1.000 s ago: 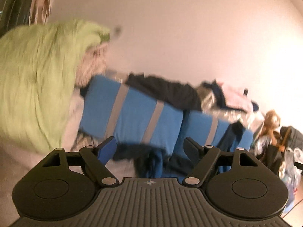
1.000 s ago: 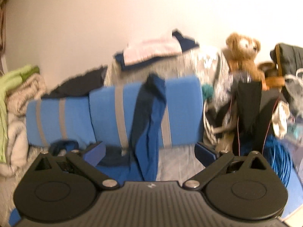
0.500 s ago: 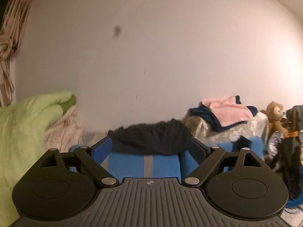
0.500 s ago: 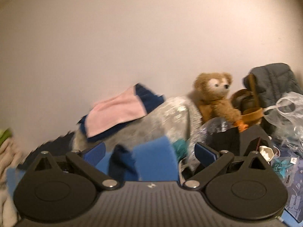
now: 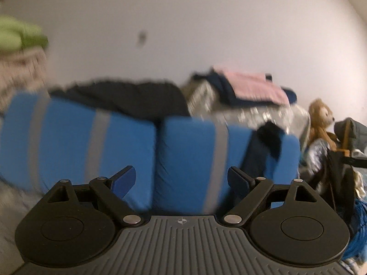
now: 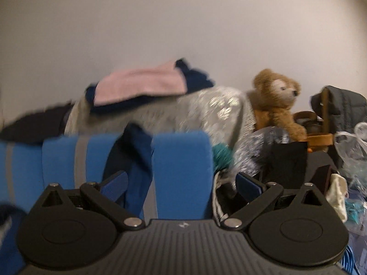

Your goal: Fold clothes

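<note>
A navy and blue garment (image 6: 135,160) hangs over the front of a blue cushion with grey stripes (image 6: 183,167); in the left wrist view the same garment (image 5: 263,151) drapes over the right cushion (image 5: 195,158). A black garment (image 5: 128,98) lies on top of the cushions. A folded pink and navy pile (image 6: 142,87) rests on a silvery patterned cover (image 6: 206,112). My left gripper (image 5: 181,178) is open and holds nothing. My right gripper (image 6: 181,181) is open too, with the hanging garment just beyond its left finger.
A brown teddy bear (image 6: 277,98) sits to the right, beside a dark jacket on a chair (image 6: 341,107) and plastic bags (image 6: 353,155). A green blanket (image 5: 20,36) and pale bedding (image 5: 20,68) are piled at the left. A plain white wall (image 5: 206,34) stands behind.
Both cameras have tilted back down after pointing up at the wall. The blue cushions and the hanging garment fill more of each view again. Both grippers stay open.
</note>
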Action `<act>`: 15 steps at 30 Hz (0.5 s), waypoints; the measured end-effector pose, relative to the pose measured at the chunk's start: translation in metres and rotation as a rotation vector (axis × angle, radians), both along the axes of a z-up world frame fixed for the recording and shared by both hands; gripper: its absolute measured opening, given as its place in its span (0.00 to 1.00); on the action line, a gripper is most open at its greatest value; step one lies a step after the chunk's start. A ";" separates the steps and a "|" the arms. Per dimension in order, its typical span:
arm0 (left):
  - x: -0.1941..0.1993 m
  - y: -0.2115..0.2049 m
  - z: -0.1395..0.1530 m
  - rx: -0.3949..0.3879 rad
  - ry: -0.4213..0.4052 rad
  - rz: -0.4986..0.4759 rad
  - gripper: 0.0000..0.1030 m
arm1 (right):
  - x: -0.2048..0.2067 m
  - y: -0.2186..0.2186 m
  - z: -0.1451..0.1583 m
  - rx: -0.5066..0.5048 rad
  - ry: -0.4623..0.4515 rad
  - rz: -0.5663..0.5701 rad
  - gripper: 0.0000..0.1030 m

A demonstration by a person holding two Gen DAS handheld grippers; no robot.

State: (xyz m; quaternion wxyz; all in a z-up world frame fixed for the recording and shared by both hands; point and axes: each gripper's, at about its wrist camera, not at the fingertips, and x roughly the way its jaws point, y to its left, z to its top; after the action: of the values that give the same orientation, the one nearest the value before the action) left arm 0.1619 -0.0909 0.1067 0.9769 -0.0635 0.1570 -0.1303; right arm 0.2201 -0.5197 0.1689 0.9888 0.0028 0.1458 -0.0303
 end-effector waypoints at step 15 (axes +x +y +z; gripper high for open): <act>-0.002 -0.047 -0.125 -0.057 0.100 -0.054 0.86 | 0.083 0.034 -0.085 -0.036 0.032 0.055 0.98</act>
State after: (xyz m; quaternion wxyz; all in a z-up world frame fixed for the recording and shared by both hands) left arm 0.1601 -0.1376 -0.0180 0.9617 -0.0935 0.2035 -0.1578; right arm 0.3030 -0.4854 0.0843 0.9867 -0.0193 0.1610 -0.0055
